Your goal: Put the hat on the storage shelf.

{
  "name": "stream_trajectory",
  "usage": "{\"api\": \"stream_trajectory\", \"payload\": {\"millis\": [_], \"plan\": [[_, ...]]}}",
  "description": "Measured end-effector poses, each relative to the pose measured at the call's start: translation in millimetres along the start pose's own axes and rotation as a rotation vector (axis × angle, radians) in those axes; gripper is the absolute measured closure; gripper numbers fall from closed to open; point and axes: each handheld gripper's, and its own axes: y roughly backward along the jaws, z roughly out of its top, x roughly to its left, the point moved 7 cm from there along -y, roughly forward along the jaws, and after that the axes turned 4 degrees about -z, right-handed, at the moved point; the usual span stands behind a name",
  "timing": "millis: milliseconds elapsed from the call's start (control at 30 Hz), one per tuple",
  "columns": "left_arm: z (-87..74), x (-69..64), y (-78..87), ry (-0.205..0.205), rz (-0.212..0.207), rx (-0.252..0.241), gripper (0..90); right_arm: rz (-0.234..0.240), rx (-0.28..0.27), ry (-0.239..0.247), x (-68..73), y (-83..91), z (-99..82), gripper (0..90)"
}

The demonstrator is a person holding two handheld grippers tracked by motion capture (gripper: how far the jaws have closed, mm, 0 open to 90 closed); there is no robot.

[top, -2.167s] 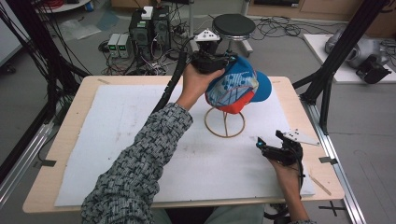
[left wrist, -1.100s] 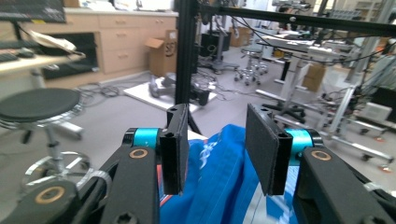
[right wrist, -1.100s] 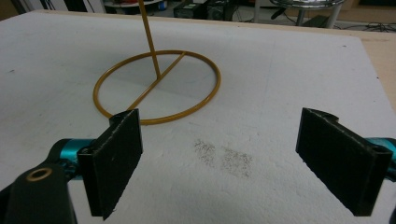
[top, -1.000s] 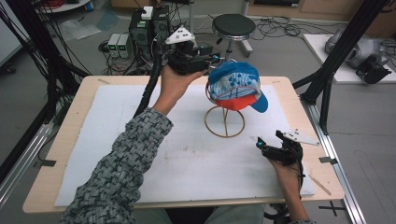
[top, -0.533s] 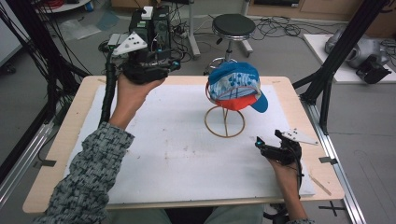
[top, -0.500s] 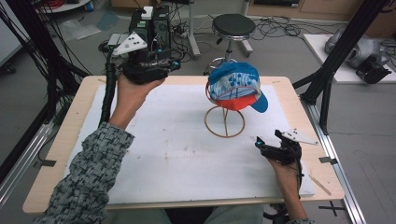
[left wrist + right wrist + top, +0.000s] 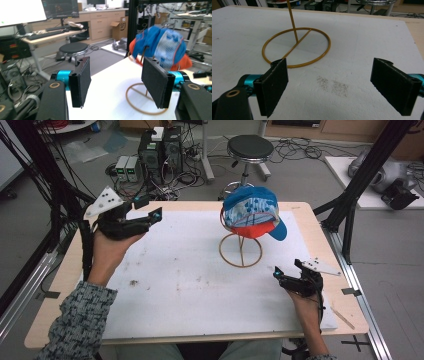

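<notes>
Half-hidden stand [image 7: 241,251] — cap [image 7: 251,213] covering top

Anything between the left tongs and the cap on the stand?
Nothing visible. The left tongs are open and empty over the white mat's far-left corner; between them and the cap on its gold stand lies bare mat.

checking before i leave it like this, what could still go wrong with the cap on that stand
The cap sits lopsided on the thin wire stand, its brim hanging off to one side, so it may slip or tip the stand. Both the left gripper and right gripper are open and clear; a stray swing could knock the stand over.
</notes>
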Motion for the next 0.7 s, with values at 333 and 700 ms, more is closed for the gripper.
{"api": "stream_trajectory", "payload": {"millis": [333, 700], "plan": [[-53.8, 9.7, 48.1, 0.052, 0.093, -0.013, 36.4, -0.002, -0.001, -0.001, 0.8, -1.0, 0.6, 13.6], [-115.7, 23.4, 91.1, 0.113, 0.213, -0.011, 32.2, -0.010, -0.009, 0.005, 3.6, -1.0, 2.8, 13.6]]}}
